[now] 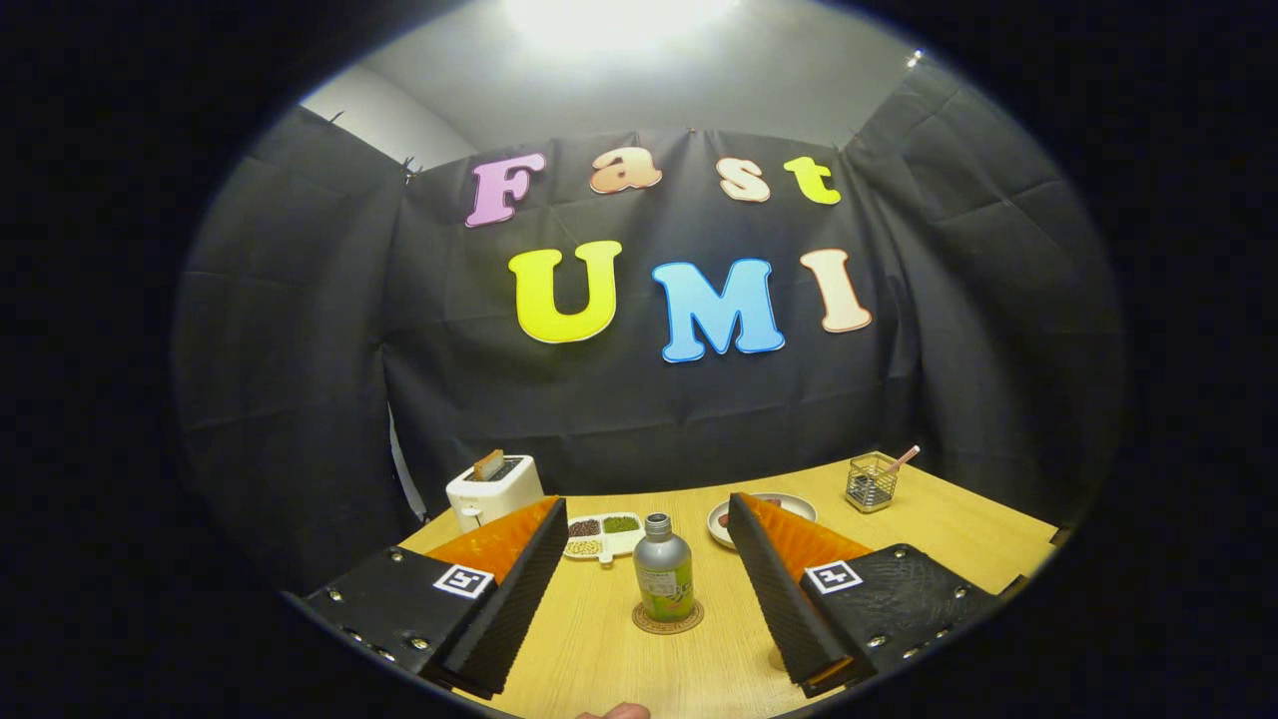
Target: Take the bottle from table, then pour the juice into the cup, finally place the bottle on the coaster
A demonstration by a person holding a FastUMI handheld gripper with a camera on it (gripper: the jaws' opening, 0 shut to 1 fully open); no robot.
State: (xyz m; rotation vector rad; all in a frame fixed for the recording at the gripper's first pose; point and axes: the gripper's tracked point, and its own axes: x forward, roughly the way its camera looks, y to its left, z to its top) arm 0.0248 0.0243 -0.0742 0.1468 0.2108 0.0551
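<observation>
A small silver bottle (663,575) with a green label and a metal cap stands upright on a round woven coaster (667,619) on the wooden table (958,539). It sits between my two fingers and a little ahead of them, touching neither. My gripper (644,524) is open, with wide gaps on both sides of the bottle and nothing held.
Beyond the left finger a white toaster (493,489) holds a slice of bread. A white divided tray (605,534) of beans lies behind the bottle. A plate (724,517) peeks out past the right finger. A mesh holder (872,482) with a stick stands at the back right.
</observation>
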